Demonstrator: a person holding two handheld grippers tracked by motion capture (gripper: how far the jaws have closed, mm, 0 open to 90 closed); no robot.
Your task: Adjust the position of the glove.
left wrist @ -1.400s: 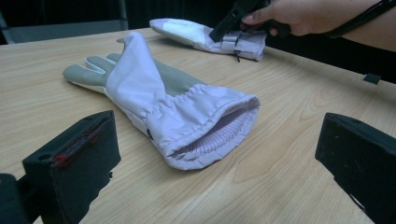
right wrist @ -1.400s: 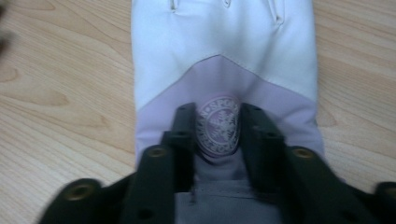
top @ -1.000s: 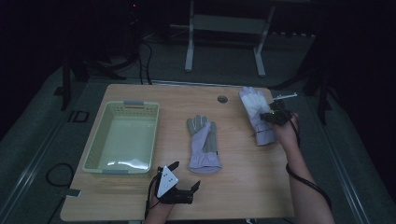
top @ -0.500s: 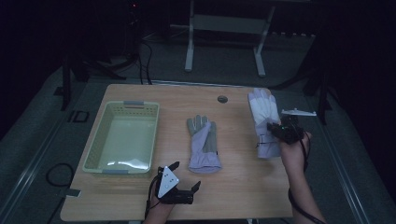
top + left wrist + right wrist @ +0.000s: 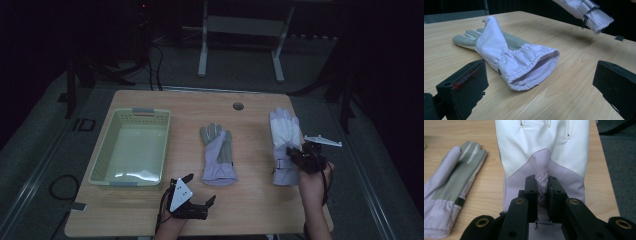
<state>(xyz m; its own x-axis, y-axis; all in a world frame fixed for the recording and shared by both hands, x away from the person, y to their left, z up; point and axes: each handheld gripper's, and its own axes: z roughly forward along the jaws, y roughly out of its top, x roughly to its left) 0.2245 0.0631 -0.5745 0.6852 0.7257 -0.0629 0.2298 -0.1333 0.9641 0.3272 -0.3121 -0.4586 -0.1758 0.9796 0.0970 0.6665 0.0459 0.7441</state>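
The white glove [image 5: 285, 145] lies flat near the right edge of the counter [image 5: 250, 210], its cuff toward us. From the high view, we have our right hand-held gripper [image 5: 295, 159] clenched on that cuff. A second glove, the grey-palmed glove [image 5: 218, 152], rests at the middle of the counter. A pale green basket [image 5: 100, 165] sits along the left edge with nothing in it. Our left hand-held gripper [image 5: 197, 190] waits released at the front edge, just short of the grey-palmed glove's cuff.

In the left gripper view, the two black jaws stand wide apart and bare, and the grey-palmed glove [image 5: 506, 55] opens its cuff toward them. The white glove [image 5: 586, 12] shows at the far right.

In the right gripper view, the jaws pinch a fold of the white glove [image 5: 541, 147] at its badge.

We judge the work barely begun: one glove is gripped, neither is in the basket.
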